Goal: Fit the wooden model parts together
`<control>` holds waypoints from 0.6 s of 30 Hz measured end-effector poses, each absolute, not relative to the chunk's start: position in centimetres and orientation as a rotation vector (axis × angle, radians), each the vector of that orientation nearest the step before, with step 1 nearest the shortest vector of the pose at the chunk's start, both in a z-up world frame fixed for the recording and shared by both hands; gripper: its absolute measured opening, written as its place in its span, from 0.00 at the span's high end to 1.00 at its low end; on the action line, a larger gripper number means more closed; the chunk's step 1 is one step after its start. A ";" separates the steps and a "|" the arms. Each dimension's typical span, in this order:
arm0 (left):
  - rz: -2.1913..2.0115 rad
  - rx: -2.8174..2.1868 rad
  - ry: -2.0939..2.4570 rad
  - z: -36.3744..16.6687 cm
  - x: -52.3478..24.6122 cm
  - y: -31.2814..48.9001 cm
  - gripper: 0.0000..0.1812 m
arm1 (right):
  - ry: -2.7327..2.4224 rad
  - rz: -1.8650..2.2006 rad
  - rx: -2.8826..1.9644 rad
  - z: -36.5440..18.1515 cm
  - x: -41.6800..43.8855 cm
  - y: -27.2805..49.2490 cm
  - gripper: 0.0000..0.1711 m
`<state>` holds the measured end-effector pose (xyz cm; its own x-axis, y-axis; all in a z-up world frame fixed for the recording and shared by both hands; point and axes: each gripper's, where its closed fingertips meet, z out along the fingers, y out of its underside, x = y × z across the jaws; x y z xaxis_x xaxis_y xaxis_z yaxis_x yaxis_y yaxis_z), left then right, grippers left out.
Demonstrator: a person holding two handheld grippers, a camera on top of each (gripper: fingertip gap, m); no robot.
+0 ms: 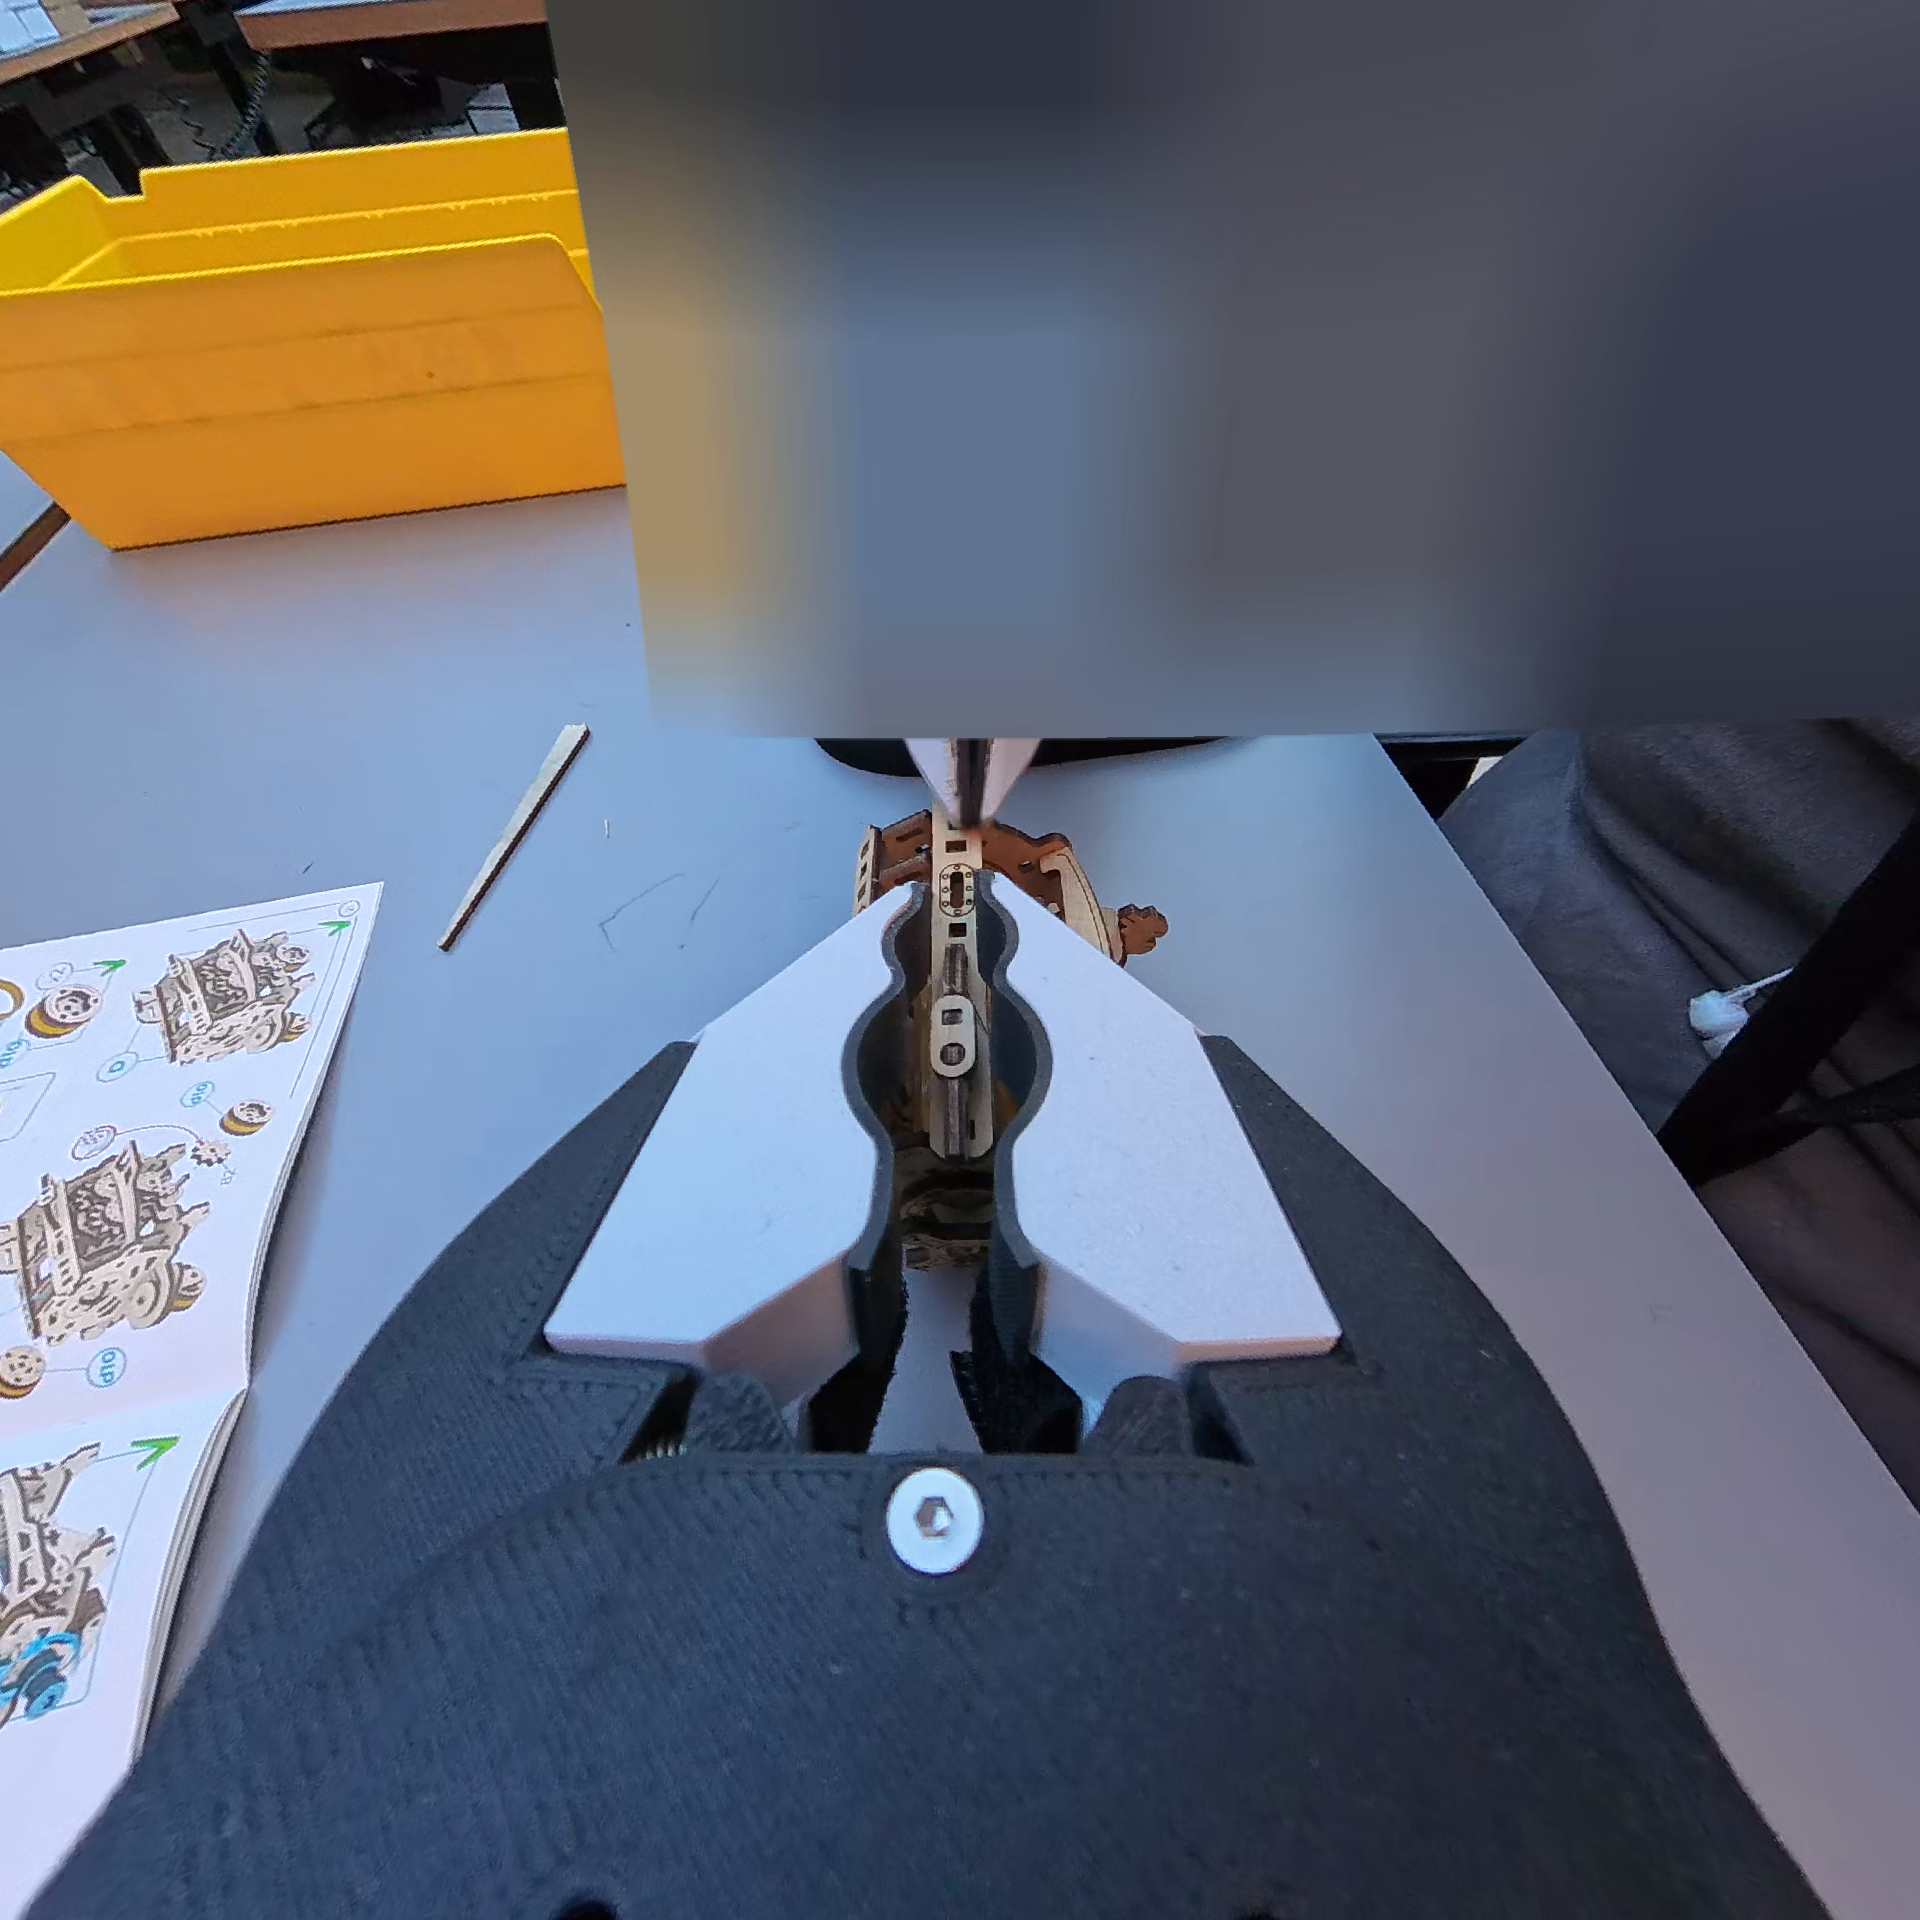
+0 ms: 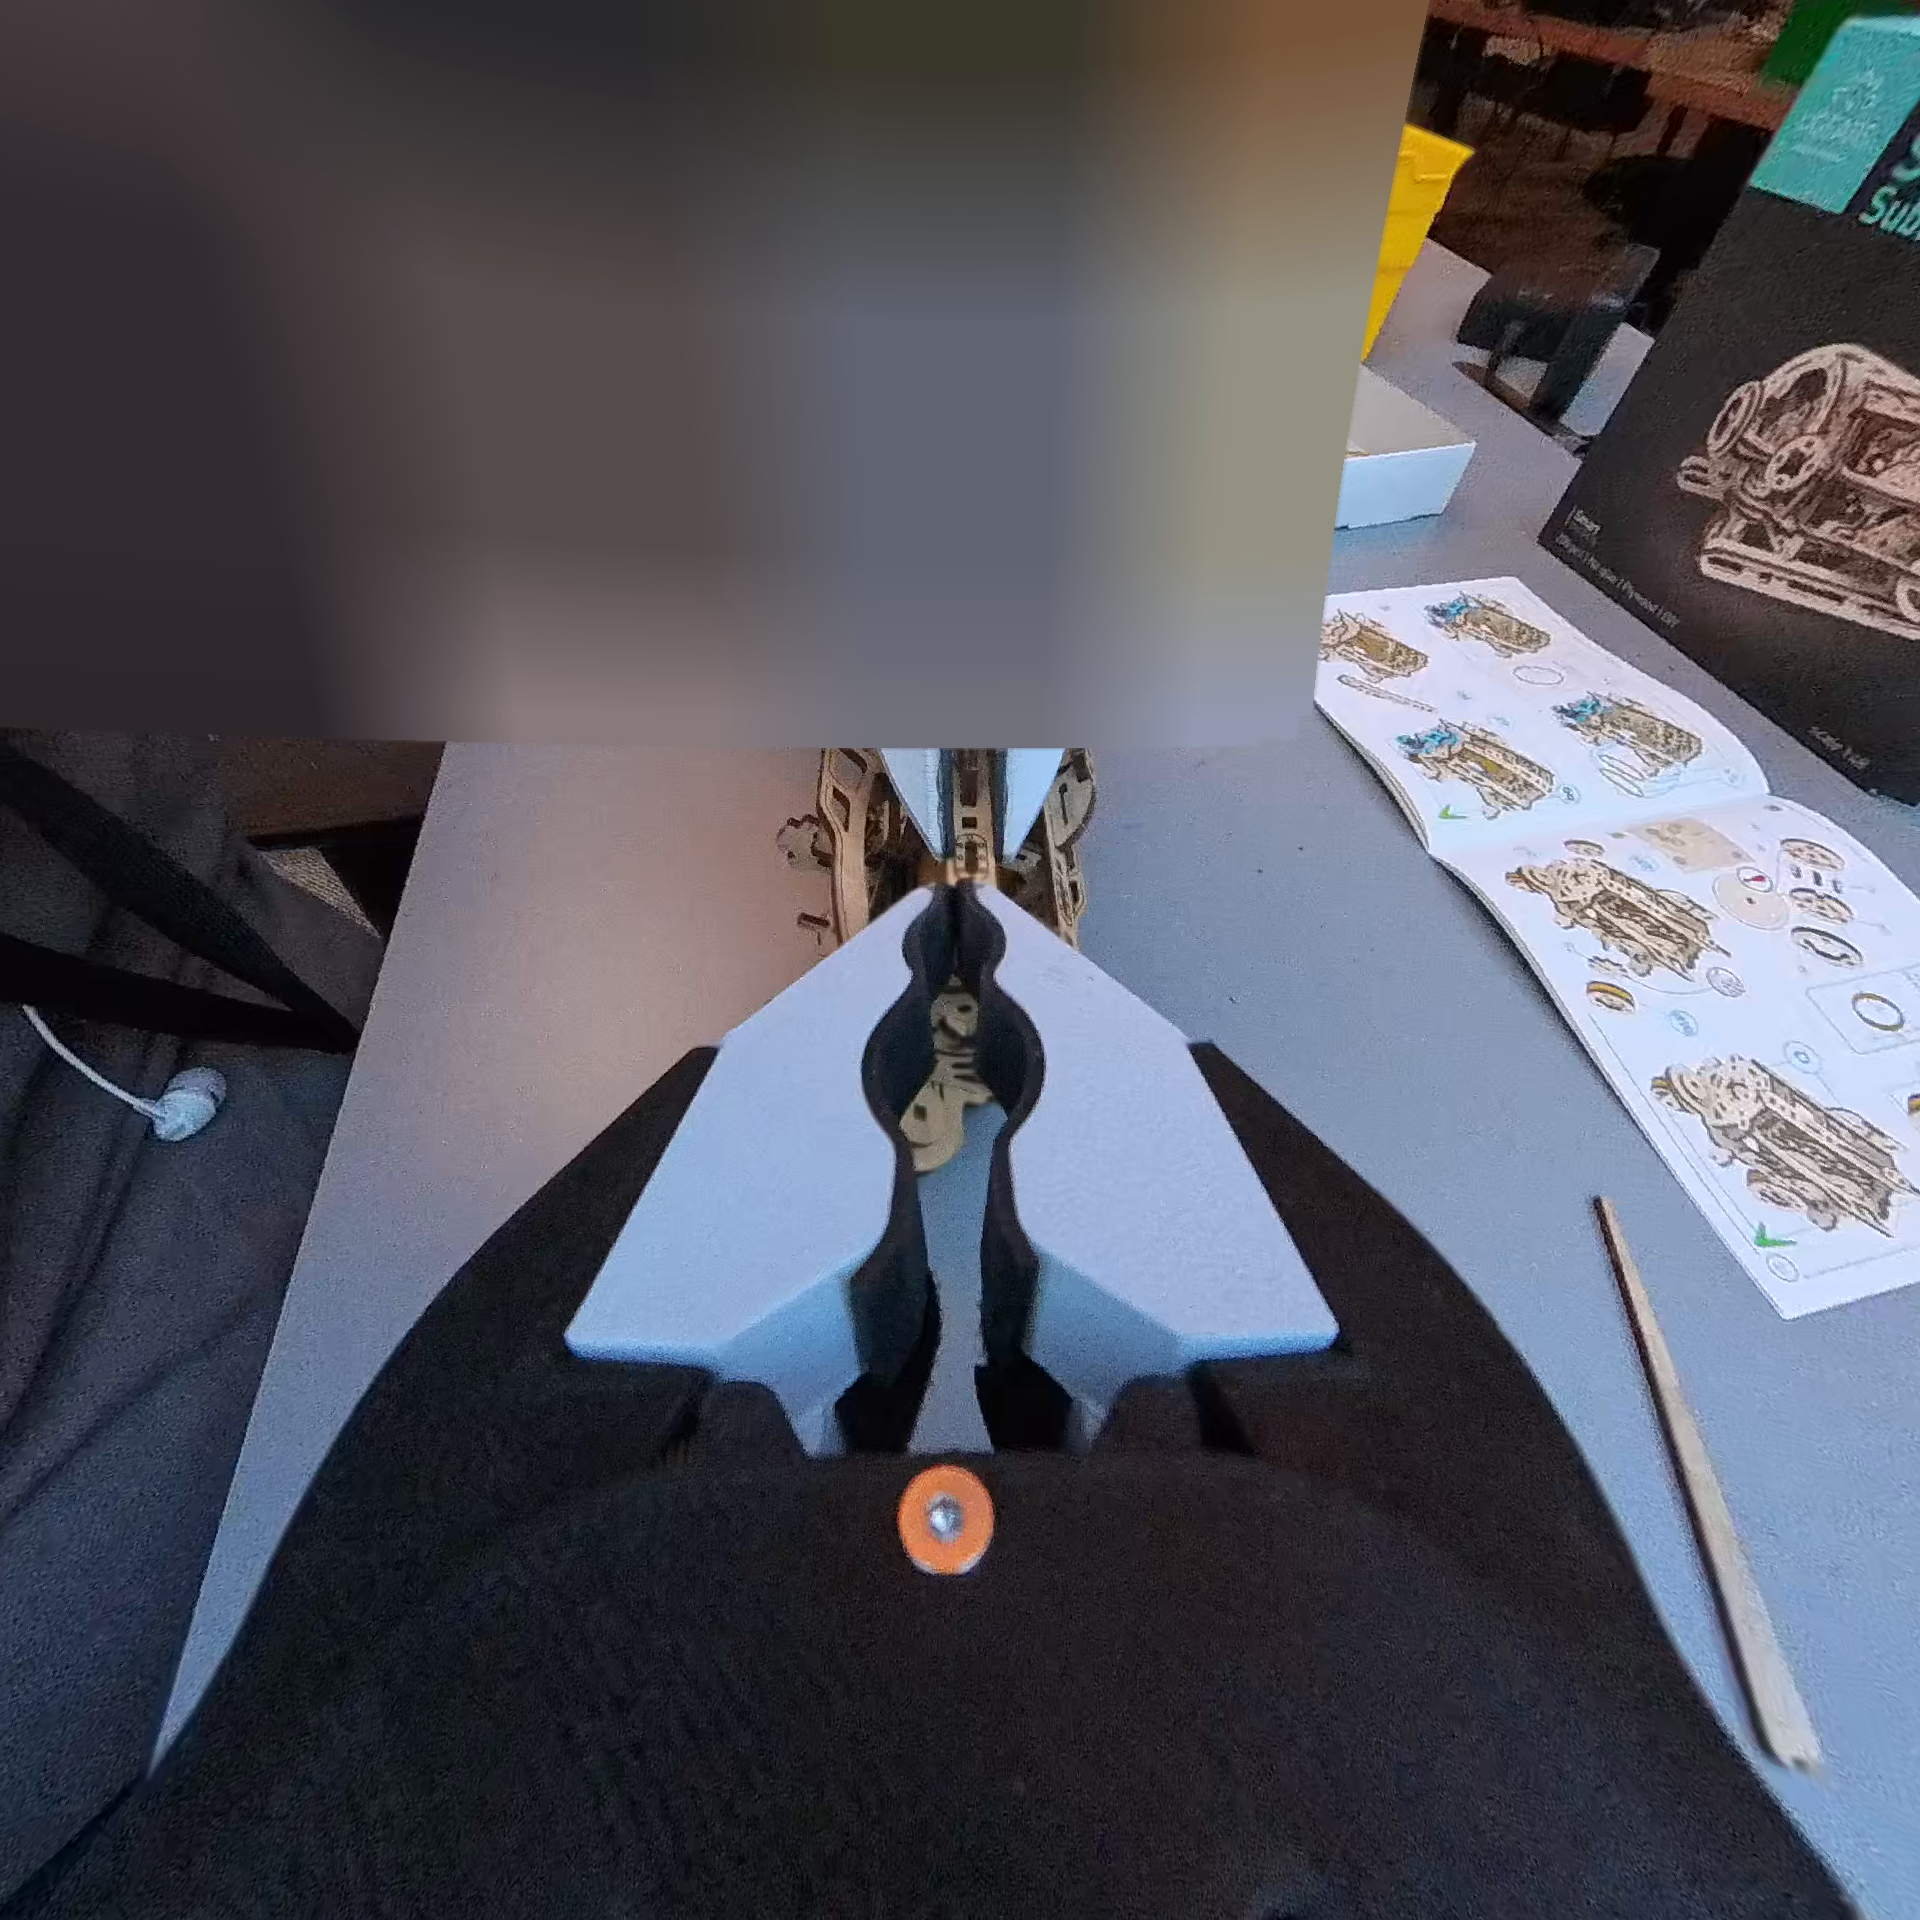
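Observation:
A wooden model (image 1: 1049, 883) stands on the grey table (image 1: 416, 727) between my two grippers, which face each other tip to tip. My left gripper (image 1: 951, 899) is shut on a slotted wooden bar (image 1: 954, 997) that runs along the gap between its fingers on top of the model. In the right wrist view, my right gripper (image 2: 956, 896) is shut on the near end of that bar (image 2: 966, 857), with the model (image 2: 847, 852) below and behind it. The left gripper's tips also show in the right wrist view (image 2: 966, 805), and the right gripper's tips in the left wrist view (image 1: 971, 784).
An open instruction booklet (image 1: 156, 1143) (image 2: 1621, 914) and a loose thin wooden stick (image 1: 514, 836) (image 2: 1704, 1475) lie beside the model. Yellow bins (image 1: 312, 343) stand farther off. A black kit box (image 2: 1787, 468) and a white tray (image 2: 1403, 468) stand farther off. The table edge (image 1: 1621, 1143) is close, with dark fabric beyond. Both grippers' tips are close together, under 4 cm apart. From either gripper's tips it is about 20 centimetres to the loose thin wooden stick (image 1: 514, 836). It is also in sight in the right wrist view (image 2: 1665, 1404).

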<state>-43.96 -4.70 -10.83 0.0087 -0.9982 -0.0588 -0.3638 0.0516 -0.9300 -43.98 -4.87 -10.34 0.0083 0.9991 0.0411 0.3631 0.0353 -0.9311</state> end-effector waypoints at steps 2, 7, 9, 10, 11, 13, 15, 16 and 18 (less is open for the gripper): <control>-0.948 -1.434 1.480 -10.5 -44.1 -4.7 0.95 | -1.457 0.977 -1.402 -9.3 -43.8 -5.0 1.00; -0.926 -1.417 1.381 -7.7 -47.0 -4.1 0.89 | -1.415 1.000 -1.388 -8.7 -43.4 -4.8 1.00; -0.924 -1.446 1.338 -7.7 -47.9 -3.7 0.88 | -1.422 0.973 -1.399 -8.9 -43.7 -4.5 1.00; -0.959 -1.447 1.311 -7.6 -48.0 -3.8 0.89 | -1.437 0.970 -1.408 -9.0 -44.0 -4.4 1.00; -0.997 -1.453 1.291 -7.6 -47.8 -3.8 0.89 | -1.452 0.972 -1.415 -9.0 -44.4 -4.4 1.00; -1.026 -1.469 1.299 -8.1 -47.3 -4.0 0.89 | -1.482 0.996 -1.420 -8.9 -45.3 -4.5 1.00; -1.019 -1.485 1.356 -9.1 -46.7 -4.5 0.89 | -1.516 0.988 -1.438 -9.1 -46.0 -4.3 1.00; -1.009 -1.491 1.379 -9.6 -46.5 -4.7 0.90 | -1.540 0.981 -1.452 -9.4 -46.2 -4.3 1.00; -0.970 -1.510 1.414 -10.6 -46.2 -4.8 0.95 | -1.554 1.006 -1.476 -10.0 -46.5 -4.5 1.00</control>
